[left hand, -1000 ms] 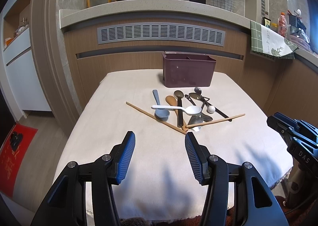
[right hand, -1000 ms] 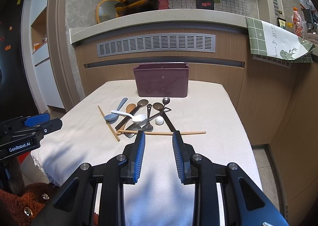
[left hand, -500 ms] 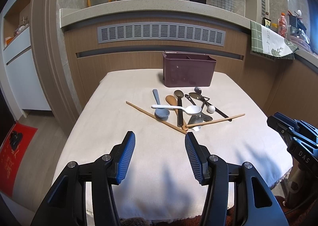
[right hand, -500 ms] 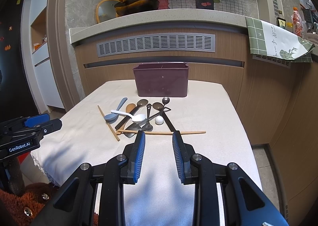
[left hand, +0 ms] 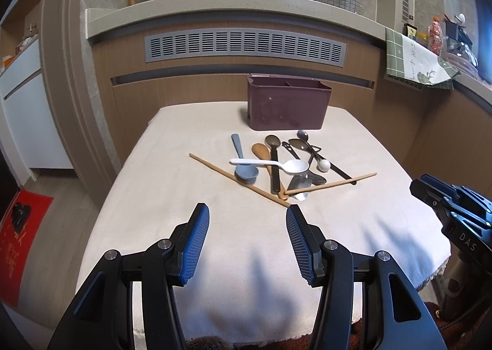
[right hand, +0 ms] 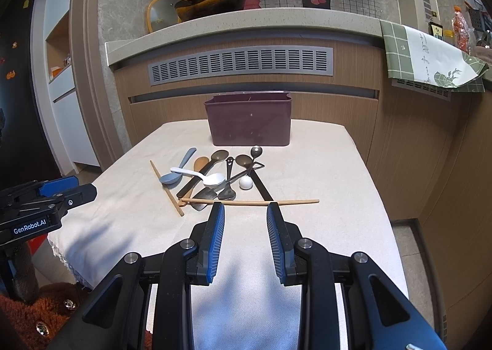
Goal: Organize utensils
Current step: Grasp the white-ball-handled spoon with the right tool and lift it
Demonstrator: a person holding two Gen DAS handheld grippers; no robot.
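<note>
1. A table (left hand: 172, 190) covered with a cream cloth is seen from both wrist cameras
2. A dark purple rectangular plastic utensil holder (left hand: 288, 102) (right hand: 249, 121) is set upright near the far edge of the table, with a divider visible inside it
3. A loose pile of utensils is spread just in front of the holder, toward the middle of the table: a grey-blue plastic spoon (left hand: 243, 164) (right hand: 176, 172), a white plastic spoon (left hand: 276, 165) (right hand: 203, 175), a wooden spoon (left hand: 263, 157), several dark metal spoons, and a small white ball-ended piece (left hand: 324, 165) (right hand: 246, 183)
4. Two wooden chopsticks (left hand: 236, 179) (right hand: 252, 202) are laid at the near side of the pile, their ends meeting in a V
5. The left tongs (left hand: 247, 227) are held wide open over the near edge, with nothing between them
6. The right tongs (right hand: 245, 219) are parted and empty, their tips just short of the nearer chopstick
</note>
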